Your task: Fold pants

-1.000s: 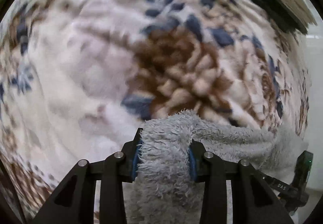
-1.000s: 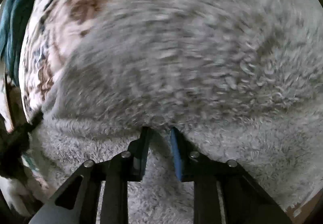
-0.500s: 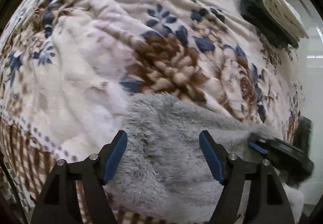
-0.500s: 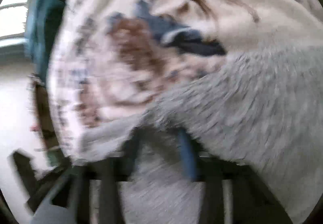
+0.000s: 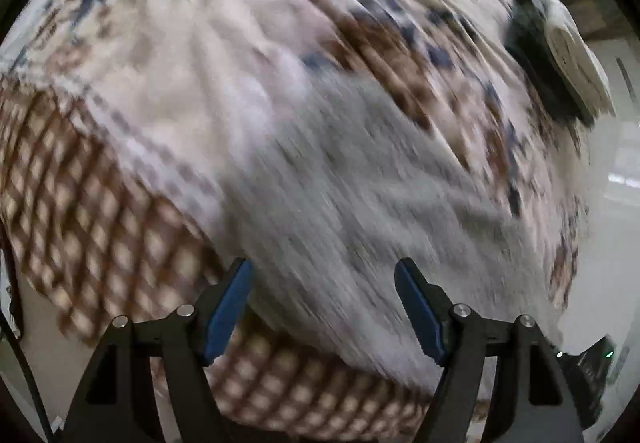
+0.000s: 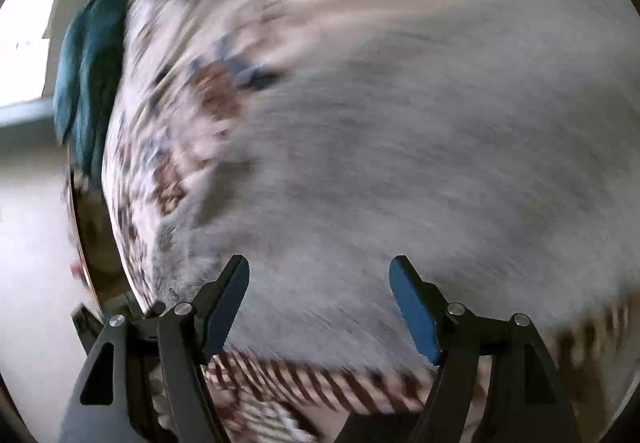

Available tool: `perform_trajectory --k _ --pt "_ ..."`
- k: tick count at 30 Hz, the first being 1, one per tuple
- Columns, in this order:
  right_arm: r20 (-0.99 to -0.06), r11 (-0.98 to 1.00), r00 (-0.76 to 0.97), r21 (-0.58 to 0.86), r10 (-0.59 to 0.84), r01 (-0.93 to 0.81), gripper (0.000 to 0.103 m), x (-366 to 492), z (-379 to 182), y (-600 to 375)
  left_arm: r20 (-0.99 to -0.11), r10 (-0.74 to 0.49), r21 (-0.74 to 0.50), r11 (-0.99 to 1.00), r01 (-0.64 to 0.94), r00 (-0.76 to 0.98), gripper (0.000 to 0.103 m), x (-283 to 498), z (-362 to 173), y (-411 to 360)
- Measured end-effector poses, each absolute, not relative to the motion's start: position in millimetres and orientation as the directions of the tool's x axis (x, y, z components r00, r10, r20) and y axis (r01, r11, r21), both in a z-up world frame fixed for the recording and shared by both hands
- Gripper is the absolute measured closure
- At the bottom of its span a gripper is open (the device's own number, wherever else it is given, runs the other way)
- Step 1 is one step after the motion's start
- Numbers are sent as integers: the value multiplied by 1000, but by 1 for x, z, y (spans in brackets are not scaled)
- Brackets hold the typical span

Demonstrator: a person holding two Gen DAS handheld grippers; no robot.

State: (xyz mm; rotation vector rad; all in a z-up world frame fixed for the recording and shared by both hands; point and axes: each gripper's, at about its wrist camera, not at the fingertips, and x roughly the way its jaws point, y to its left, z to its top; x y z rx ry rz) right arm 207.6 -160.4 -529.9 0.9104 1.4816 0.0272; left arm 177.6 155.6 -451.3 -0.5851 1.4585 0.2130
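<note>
The fuzzy grey pants (image 5: 352,195) lie in a folded heap on the floral blanket (image 5: 192,75), seen blurred in the left wrist view. My left gripper (image 5: 323,275) is open and empty, raised above the near edge of the pants. In the right wrist view the pants (image 6: 400,163) fill most of the frame. My right gripper (image 6: 319,271) is open and empty above them. Both views are motion-blurred.
A stack of folded dark and cream cloth (image 5: 556,55) lies at the blanket's far right. A teal cloth (image 6: 86,83) hangs at the bed's left edge. The blanket's brown checked border (image 5: 92,227) marks the near edge. Pale floor (image 6: 32,263) lies beyond.
Both grippers let go of the pants and opened wide. Both have pulled back and up from the pants, which now lie on the blanket.
</note>
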Motion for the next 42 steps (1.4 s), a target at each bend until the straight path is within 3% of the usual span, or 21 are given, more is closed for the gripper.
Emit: perform_trajectory --k 3,4,5,9,12,15,20,24,28,32,34,35,38,42 --pt "-810 520 228 535 541 666 10 150 -544 -233 -975 -204 -223 888 -402 89 24 175 -458 99" --pt "-832 473 264 506 488 721 10 126 -547 -271 -977 -202 -215 907 -363 74 11 177 -461 78" --pt "-847 455 277 487 453 745 10 114 -547 -294 -979 -195 -206 923 -325 68 6 181 -465 57" --pt "-904 357 356 421 234 834 10 53 -550 -421 -981 -167 -180 971 -158 97 4 200 -470 -22" --pt "-902 297 402 431 156 852 10 28 -567 -492 -984 -143 -149 988 -47 108 4 217 -473 -84" --pt "-871 211 466 490 158 845 10 14 -601 -540 -985 -128 -124 991 41 112 4 230 -475 -149" --pt "-720 107 665 690 200 716 10 19 -642 -583 -986 -134 -117 981 155 103 4 238 -477 -223" --pt "-604 112 781 797 160 593 32 22 -630 -597 -986 -139 -116 971 208 95 4 239 -476 -261" --pt "-610 111 765 792 210 601 32 31 -643 -616 -986 -133 -103 959 263 101 4 236 -476 -295" --pt "-549 32 784 824 290 566 31 43 -672 -632 -987 -122 -85 949 303 105 4 234 -478 -324" --pt "-540 82 799 838 265 540 63 52 -658 -632 -987 -116 -73 943 325 114 4 232 -477 -336" --pt "-534 136 806 845 254 517 70 59 -646 -634 -987 -113 -68 941 332 117 4 231 -476 -339" --pt "-629 233 720 777 293 584 70 85 -653 -634 -987 -106 -57 933 355 120 4 227 -475 -351" --pt "-658 208 696 752 289 625 86 98 -664 -636 -987 -107 -57 932 357 120 4 225 -472 -355"
